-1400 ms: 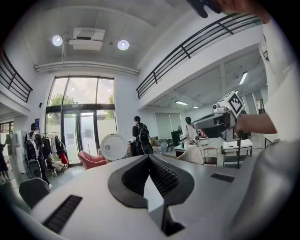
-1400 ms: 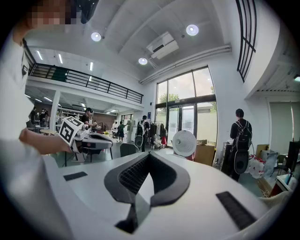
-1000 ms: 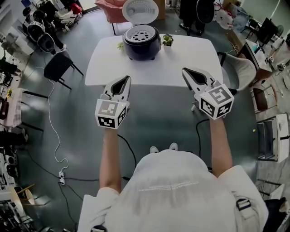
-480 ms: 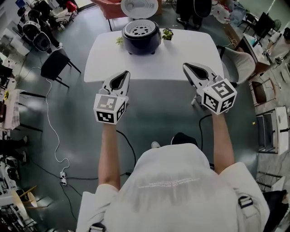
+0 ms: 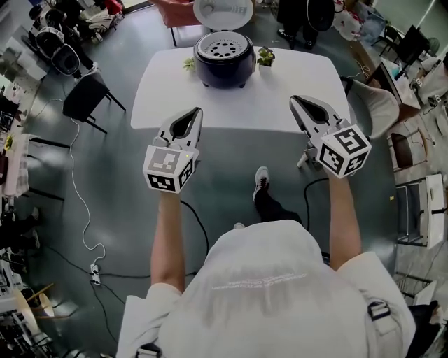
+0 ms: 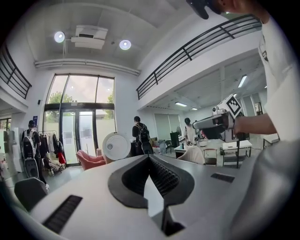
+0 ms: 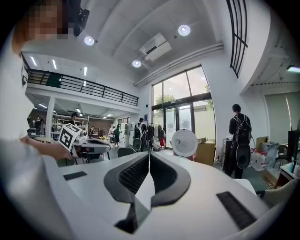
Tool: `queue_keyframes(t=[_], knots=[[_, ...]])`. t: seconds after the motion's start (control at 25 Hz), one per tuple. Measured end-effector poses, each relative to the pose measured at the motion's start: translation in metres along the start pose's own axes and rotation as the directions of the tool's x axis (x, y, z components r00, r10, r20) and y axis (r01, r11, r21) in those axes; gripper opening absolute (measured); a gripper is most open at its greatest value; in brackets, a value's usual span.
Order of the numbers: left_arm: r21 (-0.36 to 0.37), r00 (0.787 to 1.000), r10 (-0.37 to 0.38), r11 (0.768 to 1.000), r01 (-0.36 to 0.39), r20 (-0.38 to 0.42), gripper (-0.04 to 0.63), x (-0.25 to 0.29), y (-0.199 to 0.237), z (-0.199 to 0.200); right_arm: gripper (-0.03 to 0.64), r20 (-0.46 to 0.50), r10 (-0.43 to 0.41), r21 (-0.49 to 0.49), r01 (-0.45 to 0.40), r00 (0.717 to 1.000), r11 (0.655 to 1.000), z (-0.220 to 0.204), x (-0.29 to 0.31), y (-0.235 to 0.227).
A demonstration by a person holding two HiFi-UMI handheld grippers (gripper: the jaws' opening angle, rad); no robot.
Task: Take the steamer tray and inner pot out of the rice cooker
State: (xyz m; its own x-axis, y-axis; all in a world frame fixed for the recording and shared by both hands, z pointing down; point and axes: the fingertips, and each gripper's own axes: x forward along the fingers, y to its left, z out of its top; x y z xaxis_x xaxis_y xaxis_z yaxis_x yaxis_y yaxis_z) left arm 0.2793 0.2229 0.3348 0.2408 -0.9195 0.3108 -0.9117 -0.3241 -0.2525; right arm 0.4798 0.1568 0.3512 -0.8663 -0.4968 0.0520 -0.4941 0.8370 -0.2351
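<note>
Jaws on both sides are shut tip to tip with nothing between them. Each gripper view shows its ribbed pads meeting along a single seam, and open room beyond. The left gripper and right gripper are held side by side, well apart, with their tips over the near edge of the worktop.

What has changed over the last second is my footing rather than my hands. A second ago both feet were tucked under the body. Now one shoe is planted out in front on the floor, close to the worktop's near edge, so I am mid-step toward it. The tips have crept a little further over the edge than they were. The jaws have stayed closed throughout.

The rice cooker has not moved. It sits at the far side of the worktop, between the two grippers' lines and well ahead of both. Its lid stands open behind it, and a small potted plant is just beside it on the right. The perforated steamer tray sits in the cooker's mouth. I cannot see the inner pot, which I take to be under the tray.

As I judge it, this is still the approach and nothing has been lifted out. The open lid saves me a step. I must get closer and part the jaws before I can take the tray's rim.
</note>
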Motion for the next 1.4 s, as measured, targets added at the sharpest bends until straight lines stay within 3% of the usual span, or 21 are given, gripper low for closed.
queue_keyframes(t=[0.12, 0.2, 0.28, 0.36, 0.4, 1.0, 1.4], knots=[[0.011, 1.000, 0.019, 1.000, -0.019, 0.000, 0.023, 0.019, 0.017, -0.001, 0.028, 0.004, 0.018, 0.011, -0.018, 1.000, 1.000, 0.000, 0.023, -0.017], [0.007, 1.000, 0.024, 1.000, -0.024, -0.019, 0.108, 0.039, 0.033, -0.003, 0.028, 0.011, 0.036, 0.026, -0.036, 0.999, 0.999, 0.002, 0.045, -0.032], [0.012, 0.999, 0.030, 0.999, -0.030, -0.040, 0.127, 0.060, 0.048, -0.007, 0.032, 0.012, 0.052, 0.041, -0.052, 0.999, 0.998, 0.002, 0.067, -0.049], [0.016, 0.998, 0.033, 0.999, -0.032, -0.052, 0.127, 0.083, 0.059, -0.010, 0.146, -0.002, 0.067, 0.049, -0.067, 0.998, 0.997, -0.004, 0.088, -0.068], [0.018, 0.998, 0.034, 0.999, -0.033, -0.058, 0.132, 0.095, 0.063, -0.011, 0.166, -0.011, 0.074, 0.050, -0.073, 0.997, 0.996, -0.008, 0.098, -0.077], [0.023, 0.982, 0.095, 0.995, -0.093, -0.161, 0.140, 0.242, 0.123, -0.019, 0.193, -0.070, 0.143, 0.113, -0.135, 0.987, 0.984, -0.019, 0.211, -0.216], [0.009, 0.959, 0.139, 0.990, -0.141, -0.248, 0.140, 0.306, 0.148, -0.041, 0.193, -0.136, 0.261, 0.170, -0.237, 0.956, 0.956, -0.044, 0.265, -0.252]])
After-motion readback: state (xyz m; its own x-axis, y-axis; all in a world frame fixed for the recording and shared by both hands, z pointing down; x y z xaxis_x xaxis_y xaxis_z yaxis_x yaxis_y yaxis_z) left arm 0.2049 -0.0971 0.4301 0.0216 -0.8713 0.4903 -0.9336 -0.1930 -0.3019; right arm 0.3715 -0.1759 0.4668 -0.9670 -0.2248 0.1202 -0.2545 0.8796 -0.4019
